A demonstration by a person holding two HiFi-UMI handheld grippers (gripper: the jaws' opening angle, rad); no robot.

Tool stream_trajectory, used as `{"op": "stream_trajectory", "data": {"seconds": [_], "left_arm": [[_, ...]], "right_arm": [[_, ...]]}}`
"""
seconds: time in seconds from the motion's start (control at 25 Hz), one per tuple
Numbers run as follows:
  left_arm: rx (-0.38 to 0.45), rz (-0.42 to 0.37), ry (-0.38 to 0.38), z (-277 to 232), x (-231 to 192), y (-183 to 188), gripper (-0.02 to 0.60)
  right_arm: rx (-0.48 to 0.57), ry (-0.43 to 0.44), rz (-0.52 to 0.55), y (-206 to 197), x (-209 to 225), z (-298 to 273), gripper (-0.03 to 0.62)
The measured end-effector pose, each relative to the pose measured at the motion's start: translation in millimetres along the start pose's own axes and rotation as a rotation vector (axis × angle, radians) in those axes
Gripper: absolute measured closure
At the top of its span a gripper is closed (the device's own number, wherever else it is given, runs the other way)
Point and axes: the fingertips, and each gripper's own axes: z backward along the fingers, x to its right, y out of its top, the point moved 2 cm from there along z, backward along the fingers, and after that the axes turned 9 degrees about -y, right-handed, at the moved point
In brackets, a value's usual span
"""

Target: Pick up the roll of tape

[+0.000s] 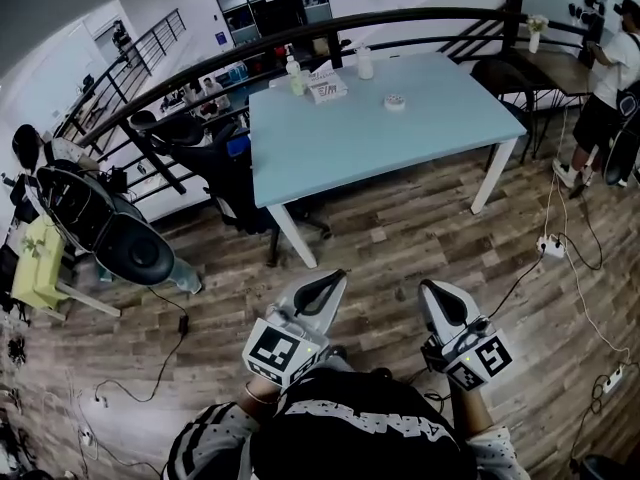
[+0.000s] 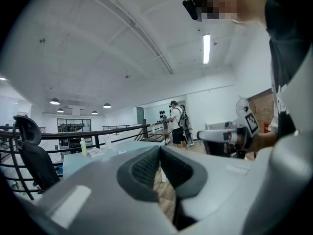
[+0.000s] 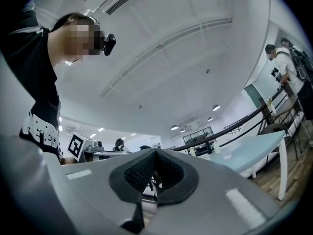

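The roll of tape [image 1: 395, 101], small and pale, lies flat on the light blue table [image 1: 400, 138] toward its far side. Both grippers hover over the wooden floor well short of the table, close to the person's body. My left gripper [image 1: 331, 278] points toward the table's near corner with its jaws together and nothing between them. My right gripper [image 1: 431, 289] is beside it, shut and empty as well. In the left gripper view the closed jaws [image 2: 160, 149] face the table [image 2: 88, 161]. In the right gripper view the closed jaws [image 3: 155, 153] tilt upward, with the table [image 3: 254, 152] at the right.
Two bottles [image 1: 294, 76] [image 1: 365, 63] and a printed card [image 1: 328, 88] stand at the table's far edge by a black railing [image 1: 300, 33]. A black office chair [image 1: 215, 163] sits left of the table. Cables and a power strip [image 1: 552, 246] lie on the floor at the right. A person [image 1: 610, 83] stands at the far right.
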Motion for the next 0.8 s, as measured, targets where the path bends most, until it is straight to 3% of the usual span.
{"op": "stream_trajectory", "data": {"seconds": [0.36, 0.8], "left_arm": [[0.011, 0.011, -0.028, -16.8, -4.6, -3.9, 0.581], [0.058, 0.032, -0.081, -78.5, -56.7, -9.3, 0.581]], "right_arm": [[-0.018, -0.029, -0.008, -6.4, 11.2, 1.5, 0.592], [-0.068, -0.090, 0.084, -12.5, 64.0, -43.8, 0.591]]}}
